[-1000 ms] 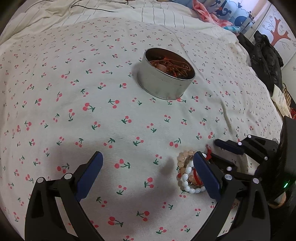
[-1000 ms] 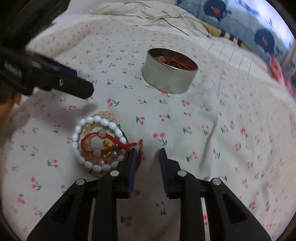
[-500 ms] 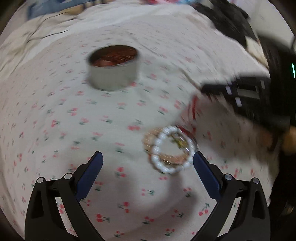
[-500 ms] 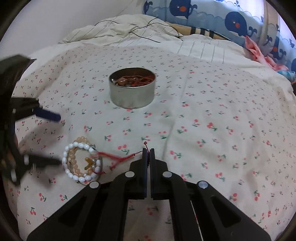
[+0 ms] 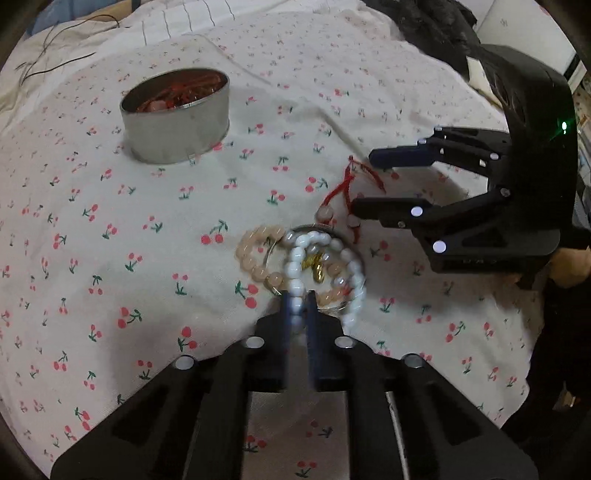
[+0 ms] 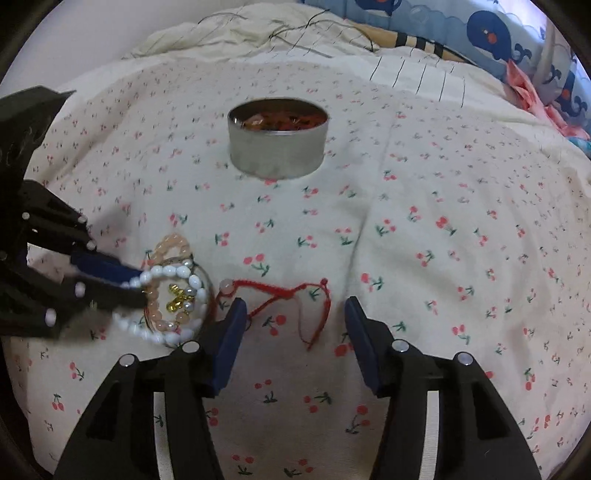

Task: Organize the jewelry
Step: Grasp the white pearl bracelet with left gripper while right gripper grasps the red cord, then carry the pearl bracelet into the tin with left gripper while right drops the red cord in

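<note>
A pile of bracelets lies on the cherry-print bedspread: a white bead bracelet [image 5: 325, 266] [image 6: 166, 275], a peach bead bracelet [image 5: 255, 254] [image 6: 171, 243], a gold charm [image 5: 316, 264], and a red cord bracelet [image 5: 345, 184] [image 6: 288, 295] stretched to the right. My left gripper [image 5: 298, 306] [image 6: 136, 284] is shut on the white bead bracelet at its near side. My right gripper [image 6: 293, 317] [image 5: 364, 181] is open, its jaws either side of the red cord. A round metal tin [image 5: 175, 114] [image 6: 277, 138] with red jewelry inside stands further back.
Rumpled cream bedding with thin black cables [image 6: 295, 33] lies behind the tin. A whale-print pillow [image 6: 498, 40] is at the back right. Dark clothing [image 5: 432, 29] lies at the bed's right edge.
My left gripper went from wide open to shut on the white bead bracelet. My right gripper, shut on the red cord half a second ago, has opened and the cord lies on the spread.
</note>
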Demonstrator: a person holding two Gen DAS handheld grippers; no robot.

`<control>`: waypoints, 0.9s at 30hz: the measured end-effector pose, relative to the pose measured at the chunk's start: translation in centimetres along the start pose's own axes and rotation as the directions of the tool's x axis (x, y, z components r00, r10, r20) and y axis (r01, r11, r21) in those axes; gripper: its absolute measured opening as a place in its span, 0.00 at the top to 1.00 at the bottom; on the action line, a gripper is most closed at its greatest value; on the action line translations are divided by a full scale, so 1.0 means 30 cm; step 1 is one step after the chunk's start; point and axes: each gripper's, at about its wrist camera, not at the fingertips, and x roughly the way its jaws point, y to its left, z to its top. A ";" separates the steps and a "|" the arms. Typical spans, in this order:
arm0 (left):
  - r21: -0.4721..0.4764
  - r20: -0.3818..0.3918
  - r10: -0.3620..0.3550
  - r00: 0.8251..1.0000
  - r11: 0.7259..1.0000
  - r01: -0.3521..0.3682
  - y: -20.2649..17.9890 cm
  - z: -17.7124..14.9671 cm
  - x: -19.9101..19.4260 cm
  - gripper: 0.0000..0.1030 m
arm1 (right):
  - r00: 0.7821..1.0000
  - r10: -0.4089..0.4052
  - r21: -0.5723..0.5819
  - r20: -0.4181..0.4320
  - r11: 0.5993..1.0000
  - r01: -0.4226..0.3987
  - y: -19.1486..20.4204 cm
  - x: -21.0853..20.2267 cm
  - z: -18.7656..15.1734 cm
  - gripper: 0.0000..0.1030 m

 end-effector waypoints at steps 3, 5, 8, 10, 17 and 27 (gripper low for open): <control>0.020 0.008 0.000 1.000 1.000 0.000 -0.012 -0.005 -0.018 0.93 | 1.000 0.012 0.014 -0.003 1.000 -0.012 -0.009 0.001 -0.002 0.49; 0.017 0.022 -0.005 1.000 1.000 0.004 -0.009 -0.007 -0.033 0.93 | 1.000 0.021 0.023 -0.006 1.000 -0.020 -0.013 0.003 -0.003 0.61; 0.017 0.035 -0.015 0.999 1.000 0.015 -0.006 -0.006 -0.048 0.93 | 1.000 0.020 0.032 -0.019 0.999 -0.020 -0.022 0.011 -0.004 0.90; 0.019 0.048 -0.026 0.998 0.999 0.025 -0.005 -0.003 -0.062 0.93 | 0.999 0.031 0.053 -0.005 0.998 -0.031 -0.037 -0.002 0.000 0.97; -0.032 0.188 -0.091 0.978 0.995 0.099 0.037 0.022 -0.171 0.93 | 0.989 0.102 0.173 0.104 0.978 -0.119 -0.121 -0.085 0.014 0.97; -0.052 0.278 -0.095 0.956 0.992 0.114 0.050 0.085 -0.240 0.93 | 0.938 0.212 0.210 0.273 0.939 -0.273 -0.151 -0.200 0.059 0.97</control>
